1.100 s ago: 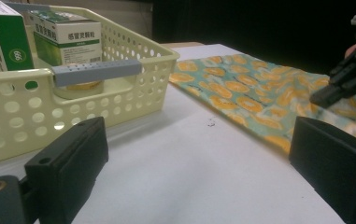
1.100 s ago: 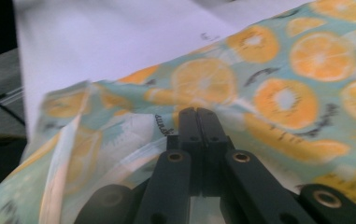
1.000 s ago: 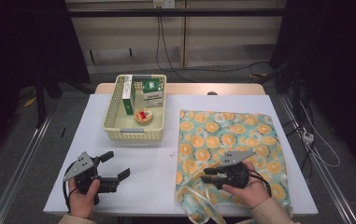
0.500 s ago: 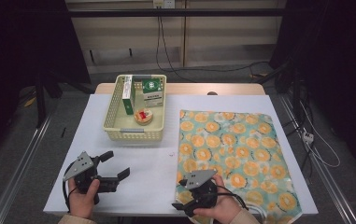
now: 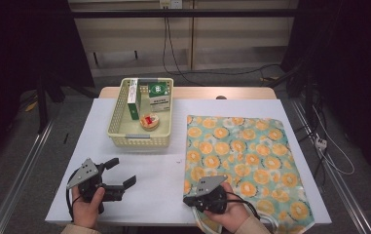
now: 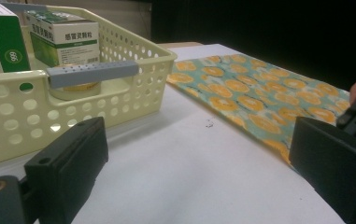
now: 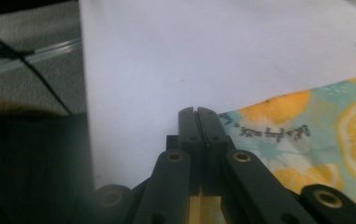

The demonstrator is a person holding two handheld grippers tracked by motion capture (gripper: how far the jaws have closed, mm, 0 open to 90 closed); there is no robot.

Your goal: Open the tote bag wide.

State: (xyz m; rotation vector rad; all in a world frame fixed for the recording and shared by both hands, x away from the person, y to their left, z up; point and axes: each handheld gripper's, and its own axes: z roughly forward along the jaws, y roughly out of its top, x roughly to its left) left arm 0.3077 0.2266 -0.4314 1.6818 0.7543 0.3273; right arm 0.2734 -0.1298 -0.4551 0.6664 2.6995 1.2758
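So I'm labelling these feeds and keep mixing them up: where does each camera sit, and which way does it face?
High view: above the person's side, looking forward and down on the table; both hands show, the left hand-held gripper open.
Left gripper view: rides that gripper, low over the table, facing the basket between its spread jaws.
Right gripper view: rides the right hand-held gripper, jaws shut, by the orange-print cloth.
Shared: the cloth's near-left corner shows in the high and right gripper views.
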